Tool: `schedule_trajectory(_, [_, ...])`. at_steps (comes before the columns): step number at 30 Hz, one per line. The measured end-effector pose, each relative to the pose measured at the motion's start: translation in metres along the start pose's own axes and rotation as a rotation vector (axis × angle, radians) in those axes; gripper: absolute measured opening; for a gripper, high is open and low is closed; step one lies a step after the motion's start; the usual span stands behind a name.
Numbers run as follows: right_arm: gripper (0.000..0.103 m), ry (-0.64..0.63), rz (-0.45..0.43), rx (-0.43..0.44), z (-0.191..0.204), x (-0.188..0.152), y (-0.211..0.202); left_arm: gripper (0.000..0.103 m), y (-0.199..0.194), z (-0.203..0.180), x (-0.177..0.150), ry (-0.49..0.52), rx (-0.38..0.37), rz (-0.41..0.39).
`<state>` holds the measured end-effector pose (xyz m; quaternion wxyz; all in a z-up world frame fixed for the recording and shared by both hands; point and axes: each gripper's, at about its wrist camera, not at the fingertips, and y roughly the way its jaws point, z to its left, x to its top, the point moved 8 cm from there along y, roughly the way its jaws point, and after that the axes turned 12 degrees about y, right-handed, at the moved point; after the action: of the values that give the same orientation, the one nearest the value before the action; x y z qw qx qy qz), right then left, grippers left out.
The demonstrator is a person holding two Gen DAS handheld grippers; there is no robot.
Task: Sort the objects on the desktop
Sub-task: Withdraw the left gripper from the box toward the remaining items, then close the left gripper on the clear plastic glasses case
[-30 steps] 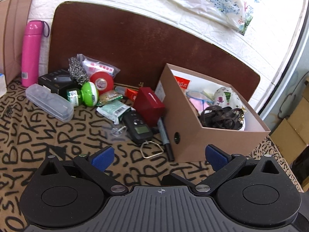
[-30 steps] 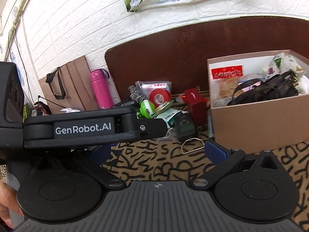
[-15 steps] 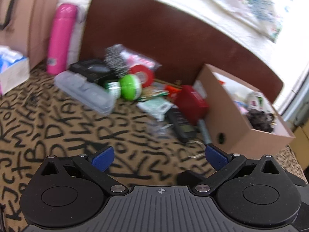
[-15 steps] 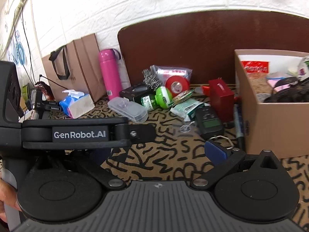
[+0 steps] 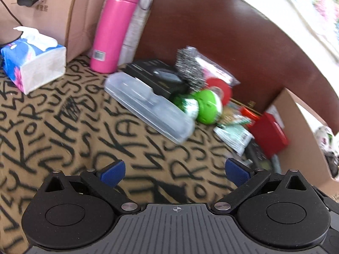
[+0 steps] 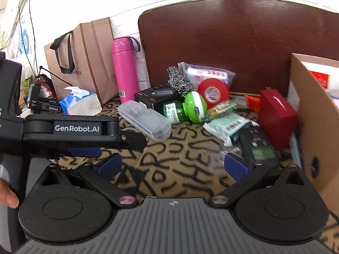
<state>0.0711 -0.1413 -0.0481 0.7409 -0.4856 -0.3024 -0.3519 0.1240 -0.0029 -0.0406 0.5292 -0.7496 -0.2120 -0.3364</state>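
My left tool and right tool hang spread and empty above the table; the clear plastic case lies ahead, beside the green bottle.

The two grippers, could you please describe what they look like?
Both the left gripper and right gripper are matte black, with round pivot discs, silver screws, a ribbed grey base and blue fingertip pads. The left one's arm reads "GenRobot.AI" in white.

Left gripper and right gripper hover, fingers spread, empty.
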Motion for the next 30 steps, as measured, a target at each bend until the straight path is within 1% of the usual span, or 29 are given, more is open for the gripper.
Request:
schedule_trajectory(6, [0.101,-0.052,0.016,0.029,0.011,0.011,0.04,0.103,0.026,0.023,0.022,-0.05,0.017,0.023])
schedule_trajectory(11, [0.097,-0.094,0.043,0.05,0.02,0.018,0.073,0.103,0.045,0.03,0.037,-0.106,0.019,0.027])
schedule_trajectory(17, [0.088,-0.135,0.073,0.081,0.031,0.02,0.103,0.103,0.07,0.034,0.045,-0.112,0.042,0.052])
schedule_trajectory(18, [0.084,-0.139,0.074,0.083,0.032,0.02,0.107,0.103,0.072,0.035,0.046,-0.119,0.056,0.051])
schedule_trajectory(19, [0.082,-0.14,0.076,0.089,0.032,0.021,0.11,0.103,0.074,0.036,0.048,-0.113,0.061,0.046])
schedule_trajectory(23, [0.082,-0.128,0.068,0.115,0.031,0.024,0.118,0.103,0.08,0.037,0.052,-0.103,0.065,0.041])
schedule_trajectory(26, [0.076,-0.131,0.077,0.141,0.032,0.025,0.122,0.102,0.083,0.036,0.053,-0.073,0.08,0.039])
schedule_trajectory(29, [0.067,-0.12,0.106,0.179,0.035,0.021,0.123,0.1,0.084,0.035,0.053,-0.039,0.087,0.039])
schedule_trajectory(30, [0.058,-0.114,0.117,0.196,0.036,0.02,0.122,0.099,0.083,0.034,0.052,-0.027,0.091,0.041])
